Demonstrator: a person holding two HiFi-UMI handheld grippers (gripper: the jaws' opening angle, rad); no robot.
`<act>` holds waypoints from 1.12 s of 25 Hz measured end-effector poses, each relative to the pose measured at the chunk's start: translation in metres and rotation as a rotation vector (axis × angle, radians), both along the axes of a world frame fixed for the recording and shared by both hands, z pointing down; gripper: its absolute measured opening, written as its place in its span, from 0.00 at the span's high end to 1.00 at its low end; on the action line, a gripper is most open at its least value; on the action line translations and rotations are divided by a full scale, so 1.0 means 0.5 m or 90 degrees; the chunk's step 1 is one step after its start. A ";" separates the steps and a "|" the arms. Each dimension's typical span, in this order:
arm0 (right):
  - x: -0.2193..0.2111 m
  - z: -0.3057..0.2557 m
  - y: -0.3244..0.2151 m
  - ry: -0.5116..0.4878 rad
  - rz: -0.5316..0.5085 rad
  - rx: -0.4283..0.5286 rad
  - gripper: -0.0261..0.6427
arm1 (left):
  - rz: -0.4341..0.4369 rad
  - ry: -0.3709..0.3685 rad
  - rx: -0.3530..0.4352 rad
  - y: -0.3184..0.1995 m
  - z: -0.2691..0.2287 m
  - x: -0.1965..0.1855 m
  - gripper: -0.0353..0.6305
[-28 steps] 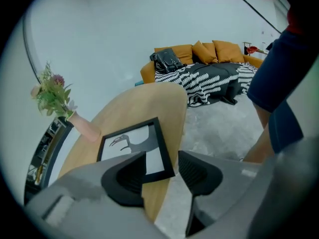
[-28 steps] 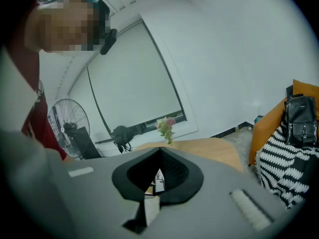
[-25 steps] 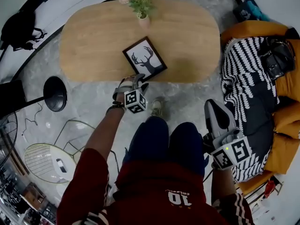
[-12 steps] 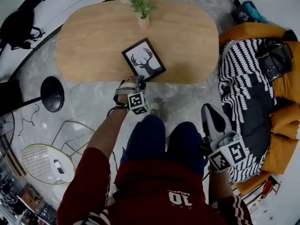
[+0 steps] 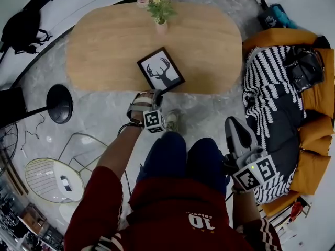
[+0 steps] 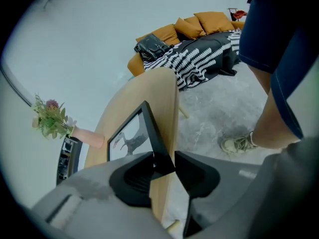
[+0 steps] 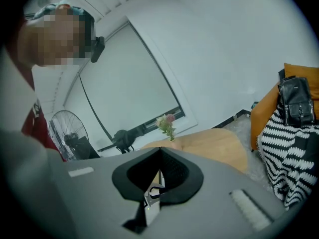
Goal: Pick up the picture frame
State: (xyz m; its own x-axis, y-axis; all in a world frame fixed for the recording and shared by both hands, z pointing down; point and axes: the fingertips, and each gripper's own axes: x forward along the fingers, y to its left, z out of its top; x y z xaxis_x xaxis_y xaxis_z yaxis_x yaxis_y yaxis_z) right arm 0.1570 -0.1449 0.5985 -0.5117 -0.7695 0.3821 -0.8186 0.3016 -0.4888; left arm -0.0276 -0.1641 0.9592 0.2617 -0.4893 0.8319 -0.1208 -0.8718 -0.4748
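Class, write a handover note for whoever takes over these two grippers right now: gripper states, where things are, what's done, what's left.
Left gripper: jaws have just been closing round the near corner of the picture frame; firm grip unconfirmed.
Right gripper: shut, empty, held off to the side.
Frame: flat on the wooden table, at its near edge.
Done: approach. To do: secure the grip, lift.

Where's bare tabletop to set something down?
Two free patches on the table: left end, up to the vase and picture frame; right end, from those to the rim by the sofa. Crowded: middle strip, vase at far edge, frame at near edge.
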 end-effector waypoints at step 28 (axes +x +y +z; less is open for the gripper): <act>-0.049 -0.233 -0.076 -0.013 -0.009 0.011 0.96 | -0.121 0.063 0.054 -0.196 -0.326 -0.080 0.83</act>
